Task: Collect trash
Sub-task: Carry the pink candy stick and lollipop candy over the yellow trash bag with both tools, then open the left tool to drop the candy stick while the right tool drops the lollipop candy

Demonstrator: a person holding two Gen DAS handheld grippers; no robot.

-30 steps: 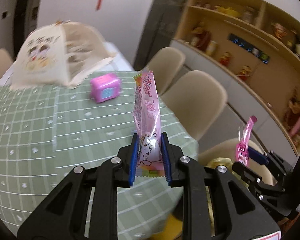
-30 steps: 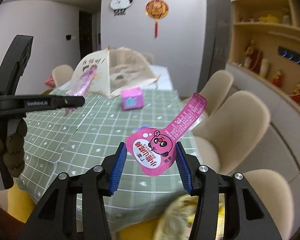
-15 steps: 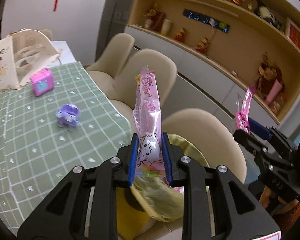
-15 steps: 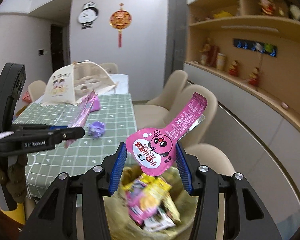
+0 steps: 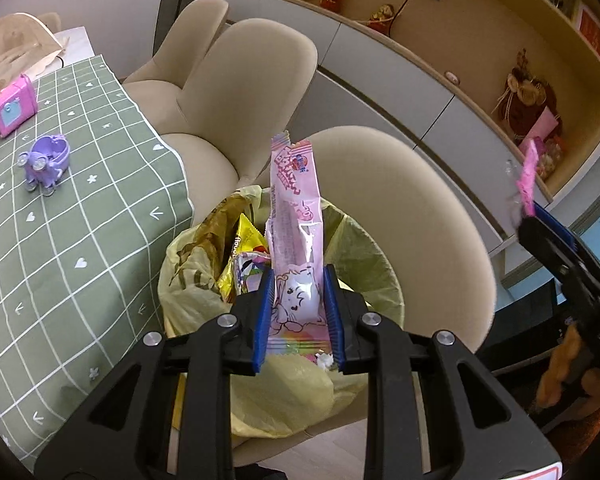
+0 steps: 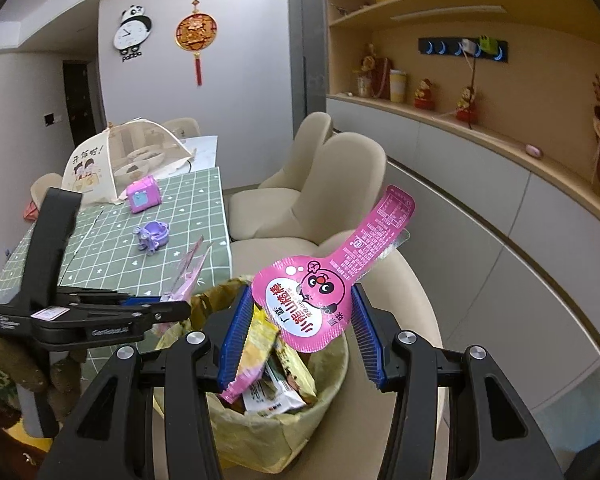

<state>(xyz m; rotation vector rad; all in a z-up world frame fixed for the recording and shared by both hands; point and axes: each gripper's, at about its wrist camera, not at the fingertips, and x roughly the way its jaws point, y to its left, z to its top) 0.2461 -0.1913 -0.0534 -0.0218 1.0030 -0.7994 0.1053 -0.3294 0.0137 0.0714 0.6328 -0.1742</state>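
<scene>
My left gripper (image 5: 298,316) is shut on a tall pale pink snack wrapper (image 5: 296,216) and holds it upright over a trash bin lined with a yellow bag (image 5: 364,264). The bin holds several wrappers (image 5: 242,264). My right gripper (image 6: 300,336) is shut on a bright pink spoon-shaped wrapper (image 6: 320,296) above the same bin (image 6: 332,396), over the wrappers in it (image 6: 276,376). The left gripper also shows in the right wrist view (image 6: 176,308), at the bin's left rim. The right gripper shows at the right edge of the left wrist view (image 5: 536,216).
The bin stands against a beige chair (image 5: 412,216), with two more chairs (image 5: 240,92) behind it. The green checked table (image 5: 60,220) at the left carries a purple toy (image 5: 46,158), a pink box (image 5: 14,104) and a mesh food cover (image 6: 128,160). Shelves and cabinets (image 6: 480,184) run along the right.
Both grippers have swung from above the table to over the trash bin and come lower toward it. Each still holds its wrapper.
</scene>
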